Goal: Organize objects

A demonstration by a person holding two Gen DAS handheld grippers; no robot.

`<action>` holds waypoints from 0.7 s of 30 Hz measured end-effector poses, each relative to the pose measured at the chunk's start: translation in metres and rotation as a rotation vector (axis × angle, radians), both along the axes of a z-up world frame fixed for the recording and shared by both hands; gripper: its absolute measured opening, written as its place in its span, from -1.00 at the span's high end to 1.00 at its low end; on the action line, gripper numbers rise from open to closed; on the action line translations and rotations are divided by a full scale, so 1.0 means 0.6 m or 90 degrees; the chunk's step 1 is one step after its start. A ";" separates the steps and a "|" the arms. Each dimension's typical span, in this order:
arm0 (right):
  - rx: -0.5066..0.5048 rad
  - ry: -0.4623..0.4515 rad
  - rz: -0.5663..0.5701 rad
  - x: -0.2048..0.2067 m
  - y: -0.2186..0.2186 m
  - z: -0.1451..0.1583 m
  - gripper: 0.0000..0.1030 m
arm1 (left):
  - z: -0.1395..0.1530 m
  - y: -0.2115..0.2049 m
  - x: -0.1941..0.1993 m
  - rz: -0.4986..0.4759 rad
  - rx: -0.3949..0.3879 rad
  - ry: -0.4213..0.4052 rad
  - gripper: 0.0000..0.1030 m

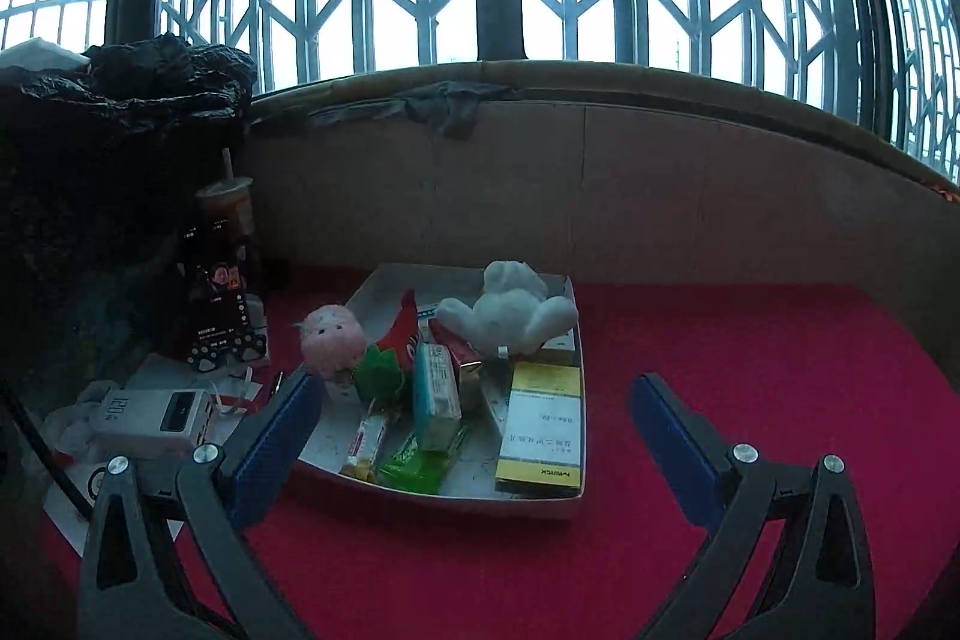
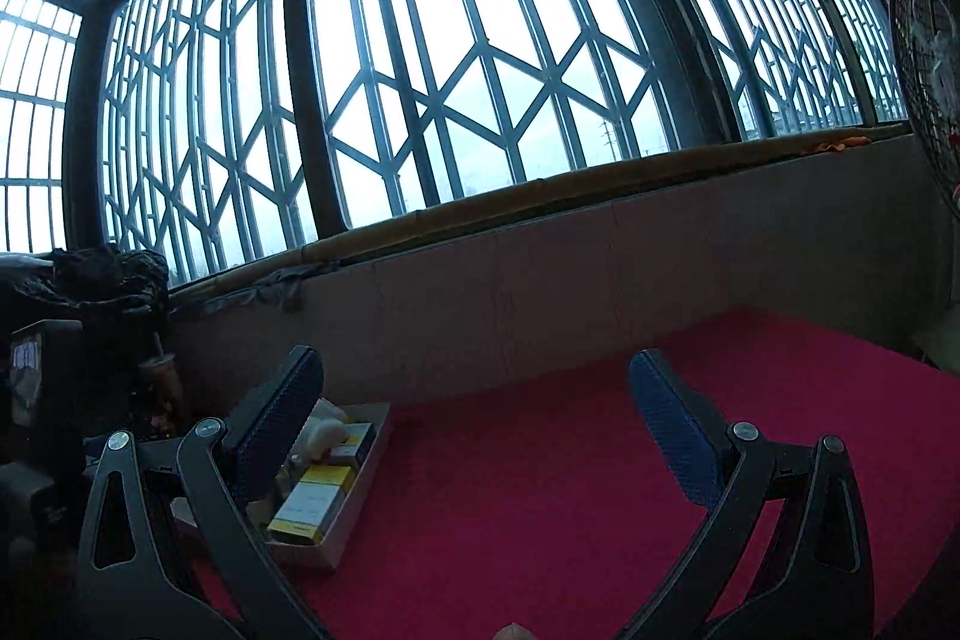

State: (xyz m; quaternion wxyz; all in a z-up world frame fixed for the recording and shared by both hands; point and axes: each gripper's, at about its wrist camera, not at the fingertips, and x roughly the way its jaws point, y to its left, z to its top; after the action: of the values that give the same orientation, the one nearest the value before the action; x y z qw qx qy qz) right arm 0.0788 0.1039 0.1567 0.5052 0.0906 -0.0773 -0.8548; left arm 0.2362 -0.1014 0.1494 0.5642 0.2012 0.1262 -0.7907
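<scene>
A shallow white tray [image 1: 564, 505] sits on the red cloth. It holds a white plush toy [image 1: 507, 310], a yellow medicine box [image 1: 543, 430], a teal box [image 1: 437, 397], a green snack bar [image 1: 420, 460], a red packet [image 1: 405, 328] and a green leafy toy [image 1: 378, 370]. A pink plush [image 1: 330, 337] rests at the tray's left rim. My left gripper [image 1: 474, 403] is open and empty, hovering just before the tray. My right gripper [image 2: 474, 388] is open and empty over bare red cloth, with the tray [image 2: 360, 496] at its left finger.
Left of the tray stand a white power bank [image 1: 156, 415], a phone on a stand [image 1: 219, 304], a drink cup with straw [image 1: 231, 202] and a black bag [image 1: 108, 130]. A low wall [image 1: 600, 184] and barred windows run behind. Red cloth [image 1: 750, 340] extends right.
</scene>
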 end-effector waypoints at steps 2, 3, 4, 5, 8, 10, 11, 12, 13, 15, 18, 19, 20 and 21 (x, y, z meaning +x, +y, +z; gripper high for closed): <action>0.010 0.009 0.003 0.008 0.006 -0.004 -1.00 | -0.003 0.006 -0.002 -0.005 0.012 -0.003 -1.00; 0.014 0.011 0.003 0.011 0.007 -0.007 -1.00 | -0.005 0.008 -0.004 -0.007 0.018 -0.005 -1.00; 0.017 0.009 0.002 0.011 0.010 -0.010 -1.00 | -0.006 0.010 -0.005 -0.008 0.024 -0.006 -1.00; 0.020 0.005 -0.001 0.011 0.016 -0.012 -1.00 | -0.007 0.012 -0.005 -0.010 0.029 -0.006 -1.00; 0.032 -0.009 -0.011 0.009 0.025 -0.019 -1.00 | -0.009 0.015 -0.007 -0.005 0.035 -0.009 -1.00; 0.038 -0.016 -0.021 0.008 0.029 -0.020 -1.00 | -0.008 0.017 -0.006 -0.002 0.041 -0.009 -1.00; 0.041 -0.020 -0.025 0.006 0.031 -0.022 -1.00 | -0.008 0.017 -0.005 -0.002 0.044 -0.007 -1.00; 0.044 -0.023 -0.029 0.005 0.032 -0.022 -1.00 | -0.008 0.018 -0.004 -0.002 0.047 -0.005 -1.00; 0.048 -0.027 -0.032 0.003 0.032 -0.024 -1.00 | -0.008 0.019 -0.003 0.000 0.048 -0.005 -1.00; 0.057 -0.038 -0.032 -0.002 0.033 -0.027 -1.00 | -0.008 0.021 -0.001 0.003 0.050 -0.004 -1.00; 0.065 -0.049 -0.030 -0.007 0.033 -0.032 -1.00 | -0.010 0.021 -0.002 0.008 0.054 -0.009 -1.00; 0.066 -0.051 -0.030 -0.009 0.033 -0.032 -1.00 | -0.011 0.020 -0.002 0.009 0.056 -0.011 -1.00; 0.068 -0.052 -0.032 -0.010 0.034 -0.034 -1.00 | -0.012 0.020 -0.003 0.008 0.057 -0.012 -1.00; 0.069 -0.053 -0.032 -0.011 0.034 -0.034 -1.00 | -0.014 0.020 -0.005 0.008 0.058 -0.014 -1.00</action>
State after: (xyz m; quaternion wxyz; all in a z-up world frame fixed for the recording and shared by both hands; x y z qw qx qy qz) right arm 0.0719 0.1244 0.1365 0.4742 0.1514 -0.0541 -0.8656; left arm 0.2330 -0.0895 0.1412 0.5609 0.2347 0.1568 -0.7782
